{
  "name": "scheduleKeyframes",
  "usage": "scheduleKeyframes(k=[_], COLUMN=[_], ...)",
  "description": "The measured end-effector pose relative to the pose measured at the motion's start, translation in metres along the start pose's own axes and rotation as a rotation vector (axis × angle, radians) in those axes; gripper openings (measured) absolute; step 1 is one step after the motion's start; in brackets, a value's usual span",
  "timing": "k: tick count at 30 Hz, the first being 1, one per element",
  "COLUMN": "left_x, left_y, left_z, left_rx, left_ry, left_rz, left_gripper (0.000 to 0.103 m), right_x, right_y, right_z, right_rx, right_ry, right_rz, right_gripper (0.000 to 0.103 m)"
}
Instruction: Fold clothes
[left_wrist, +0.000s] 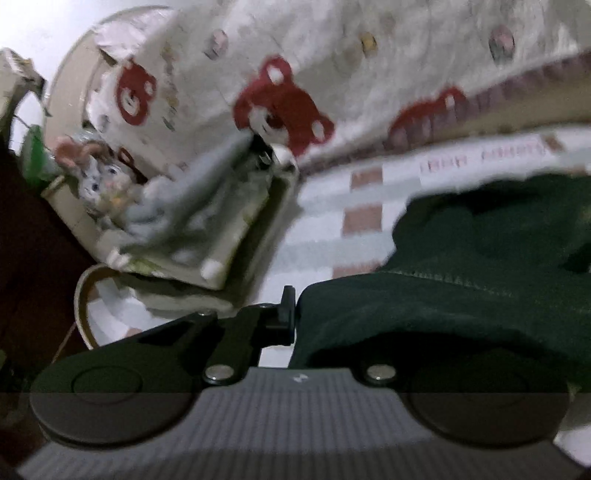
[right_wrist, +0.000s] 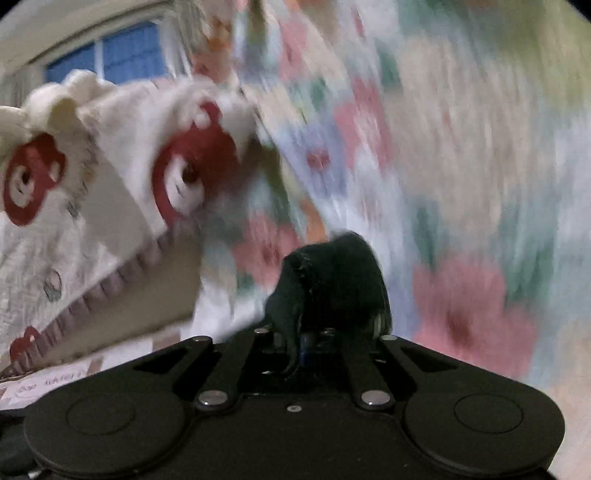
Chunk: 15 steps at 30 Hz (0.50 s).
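My left gripper (left_wrist: 295, 317) is clamped on an edge of the dark green knitted garment (left_wrist: 480, 258), which lies bunched on the checked pink-and-white bed cover (left_wrist: 332, 229) beside the cream quilt with red bear faces (left_wrist: 288, 99). My right gripper (right_wrist: 325, 332) is pinched shut on another dark fold of it (right_wrist: 332, 277), lifted clear. The knit looks soft, limp and light, so I judge hems or stitched seams the surest hold. Pink lettering on the cover is too blurred to read
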<state>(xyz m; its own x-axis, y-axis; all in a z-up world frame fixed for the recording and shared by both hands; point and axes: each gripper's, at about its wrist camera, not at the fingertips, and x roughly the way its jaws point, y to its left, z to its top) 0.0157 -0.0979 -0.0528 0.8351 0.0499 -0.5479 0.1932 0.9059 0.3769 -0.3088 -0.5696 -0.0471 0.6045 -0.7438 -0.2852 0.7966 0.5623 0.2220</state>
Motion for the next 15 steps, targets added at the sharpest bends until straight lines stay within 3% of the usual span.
scheduleKeyframes(k=[2,3,5,7,8,9,10,15], left_x=[-0.016,-0.013,-0.003,0.003,0.001,-0.003,-0.008,-0.028], left_y=[0.013,0.020,0.031,0.031,0.030,0.031,0.033,0.044], left_z=[0.000,-0.006,-0.019,-0.033,-0.037,-0.036,-0.034,-0.021], left_rx=[-0.050,-0.076,-0.105,-0.072,-0.040,-0.034,-0.034,-0.044], left_ry=[0.013,0.071,0.208,0.302,0.317,0.313,0.306,0.266], left_rz=[-0.047,-0.113,-0.238,-0.262,-0.262,-0.269,-0.278,-0.315], left_gripper=[0.008,0.010,0.014,0.025,0.027,0.037,0.043,0.054], right_x=[-0.009,-0.010,-0.005,0.006,0.010,0.010,0.007,-0.020], right_y=[-0.015,-0.024,-0.050,-0.071,-0.079,-0.085,-0.087,-0.061], right_z=[0.010,0.009,-0.007,-0.030,-0.043,-0.055,-0.063,-0.055], right_rx=[-0.002,-0.002,0.003,0.011,0.030,0.056,0.073,0.058], right_ry=[-0.007,0.014,0.111,0.271,0.359,0.427,0.459,0.376], right_rz=[-0.059,-0.099,-0.201,-0.295,-0.331,-0.353,-0.367,-0.333], right_gripper=[0.005,0.005,0.005,0.014,0.025,0.032,0.032,0.041])
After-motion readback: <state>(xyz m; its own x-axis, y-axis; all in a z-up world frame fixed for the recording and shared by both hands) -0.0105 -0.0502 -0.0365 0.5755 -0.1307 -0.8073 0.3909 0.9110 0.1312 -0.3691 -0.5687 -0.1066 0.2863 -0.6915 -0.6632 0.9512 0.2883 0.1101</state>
